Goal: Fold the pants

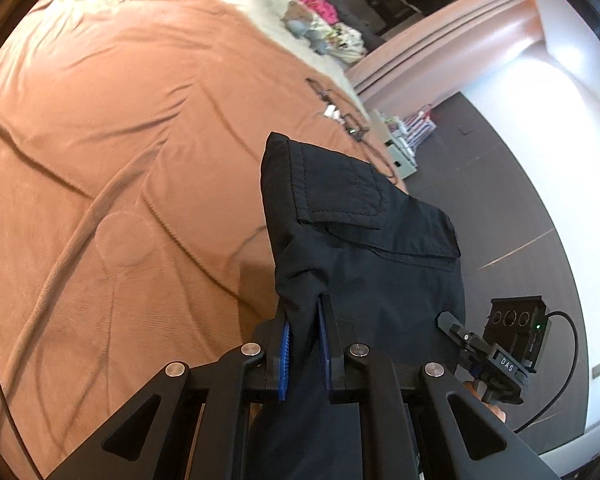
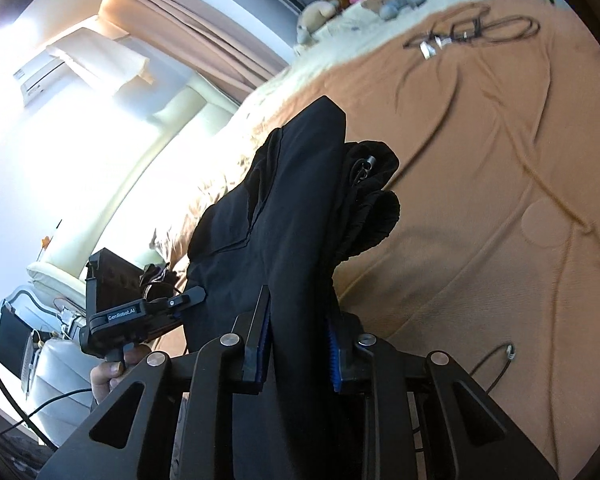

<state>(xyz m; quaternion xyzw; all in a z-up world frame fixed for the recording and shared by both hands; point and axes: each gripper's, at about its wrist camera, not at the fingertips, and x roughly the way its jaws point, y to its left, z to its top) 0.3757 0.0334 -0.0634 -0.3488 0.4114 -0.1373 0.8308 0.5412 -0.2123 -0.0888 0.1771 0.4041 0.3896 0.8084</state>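
The dark pants [image 1: 360, 248] hang lifted above the bed, with a flap pocket facing the left wrist view. My left gripper [image 1: 303, 312] is shut on a fold of the cloth, its blue pads [image 1: 285, 344] pressing it from both sides. In the right wrist view my right gripper [image 2: 300, 308] is shut on another part of the pants [image 2: 292, 200], where the gathered waistband bunches to the right. Each view shows the other gripper beside the cloth: the right gripper [image 1: 450, 322] and the left gripper [image 2: 192, 294], with a hand [image 2: 108, 372] on its grip.
An orange-brown blanket [image 1: 120, 140] covers the bed [image 2: 480, 200]. Dark cables [image 2: 472, 32] lie near its far side, with soft toys and clothes [image 1: 320, 28] beyond. Grey floor [image 1: 500, 200] lies beside the bed. A cream sofa [image 2: 172, 120] stands under bright windows.
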